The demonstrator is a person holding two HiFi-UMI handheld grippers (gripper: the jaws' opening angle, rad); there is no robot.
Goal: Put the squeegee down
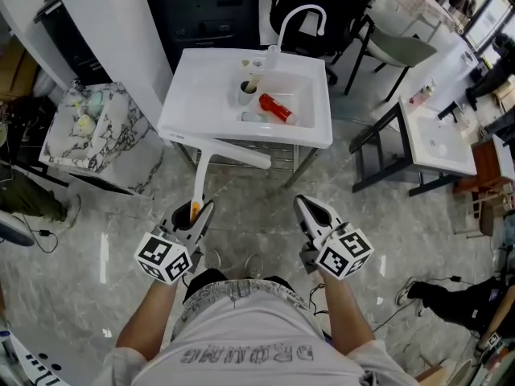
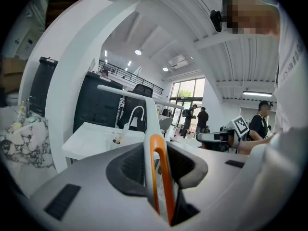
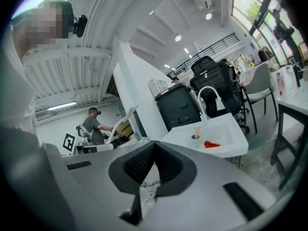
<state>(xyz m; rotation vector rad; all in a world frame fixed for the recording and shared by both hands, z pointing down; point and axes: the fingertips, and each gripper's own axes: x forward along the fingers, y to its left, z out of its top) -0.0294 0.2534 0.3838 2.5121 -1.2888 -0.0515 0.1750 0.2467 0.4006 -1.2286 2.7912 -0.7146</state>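
Left gripper [image 1: 196, 213] [image 2: 156, 153]: jaws about half apart, clamped on the near end of the squeegee [image 1: 199, 175] [image 2: 150, 121] handle, with the orange loop [image 2: 162, 172] at that end sitting between the pads.
Right gripper [image 1: 306, 205] [image 3: 153, 147]: jaws closed tip to tip, nothing between them, touching nothing.

Squeegee: held in the air, resting on no surface. Long axis of the handle runs from the left gripper away from the person, toward the sink [image 1: 185, 95]. The blade [image 1: 233, 151] lies crosswise at the far end. In the head view the blade shows just below the sink's front edge.

Count:
- squeegee, one
- grippers, two
- white sink straight ahead, one, with one curved faucet [image 1: 299, 16] and one red item [image 1: 275, 108] in its basin
- second white basin stand [image 1: 438, 143], one, off to the right
- marble-patterned box [image 1: 96, 147], one, left of the sink
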